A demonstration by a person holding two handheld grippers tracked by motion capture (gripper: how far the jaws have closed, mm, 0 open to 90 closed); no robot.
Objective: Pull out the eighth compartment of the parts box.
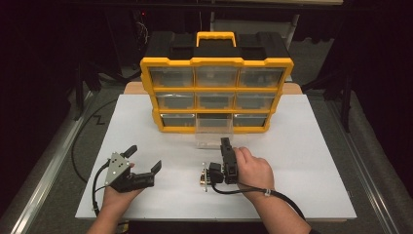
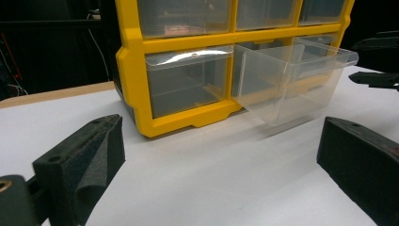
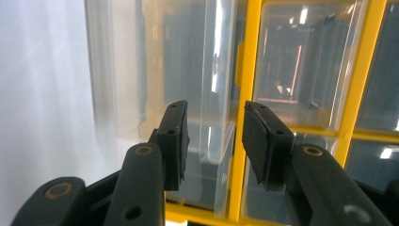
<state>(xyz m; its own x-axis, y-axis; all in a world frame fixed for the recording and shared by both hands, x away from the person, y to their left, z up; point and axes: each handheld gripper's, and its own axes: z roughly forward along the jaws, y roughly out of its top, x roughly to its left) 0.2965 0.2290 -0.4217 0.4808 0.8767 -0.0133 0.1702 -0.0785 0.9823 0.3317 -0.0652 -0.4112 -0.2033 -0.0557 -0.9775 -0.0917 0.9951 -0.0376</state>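
Note:
A yellow-framed organizer (image 1: pixel 216 62) with clear drawers stands at the back of the white table (image 1: pixel 302 161). Its bottom middle drawer (image 1: pixel 212 132) is pulled out toward me, and it juts from the frame (image 2: pixel 131 84) as a clear drawer (image 2: pixel 291 84). My right gripper (image 1: pixel 225 144) lies rolled on its side just in front of that drawer. Its jaws stand apart, and the pads of my right gripper (image 3: pixel 214 136) press on nothing. Behind them is the clear drawer (image 3: pixel 155 70). My left gripper (image 1: pixel 143 158) rests at the front left, wide open and holding nothing, as my left gripper (image 2: pixel 216 179) also shows.
The organizer has a yellow carry handle (image 1: pixel 215 38) on its black top. A wooden strip (image 1: pixel 134 87) shows behind the table's left rear corner. Metal rails (image 1: pixel 44 170) run along both sides of the table. A black cable (image 1: pixel 282 200) trails from my right gripper.

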